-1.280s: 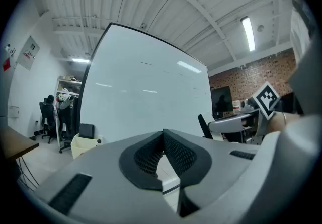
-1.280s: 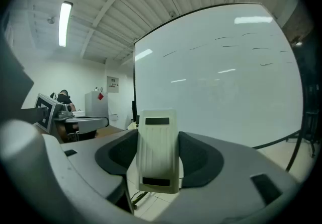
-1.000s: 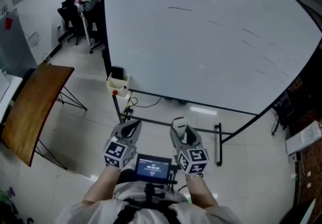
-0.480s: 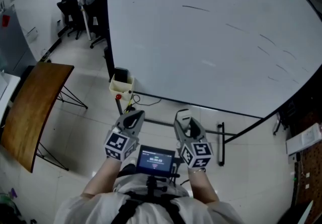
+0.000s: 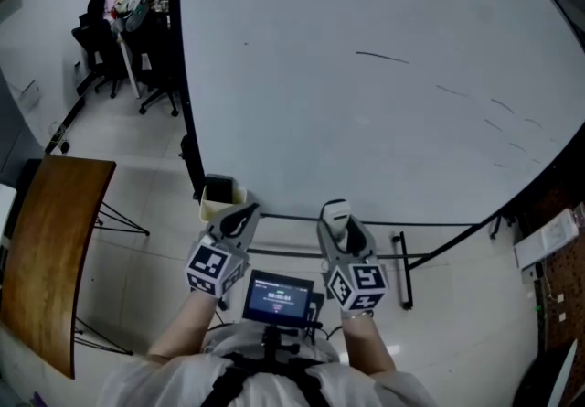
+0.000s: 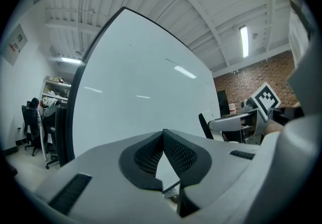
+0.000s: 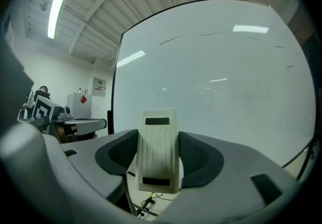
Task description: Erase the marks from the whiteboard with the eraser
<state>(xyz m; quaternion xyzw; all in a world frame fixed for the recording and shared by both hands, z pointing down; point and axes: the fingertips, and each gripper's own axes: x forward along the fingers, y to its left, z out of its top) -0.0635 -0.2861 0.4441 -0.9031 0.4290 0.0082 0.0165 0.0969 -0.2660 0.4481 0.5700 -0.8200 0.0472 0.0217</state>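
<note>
A big whiteboard (image 5: 329, 76) on a black stand fills the upper head view. It carries a dark stroke (image 5: 382, 57) near its middle and several fainter short marks (image 5: 501, 105) toward the right. My right gripper (image 5: 336, 216) is shut on a cream eraser (image 7: 160, 149), held upright in front of the board (image 7: 216, 77) and below the marks. My left gripper (image 5: 241, 216) is shut with nothing in it, its jaws touching at the tips (image 6: 163, 133). Both grippers hang low, close to my body, short of the board.
A wooden table top (image 5: 44, 250) on thin black legs stands at the left. A cream box (image 5: 218, 198) sits on the floor by the board's left post. Office chairs and a desk (image 5: 114, 39) are at the back left. A brick wall and shelf (image 5: 553, 250) lie to the right.
The view has moved closer to the whiteboard and turned left; the marks now sit further right. Both grippers keep the same posture, the eraser still held.
</note>
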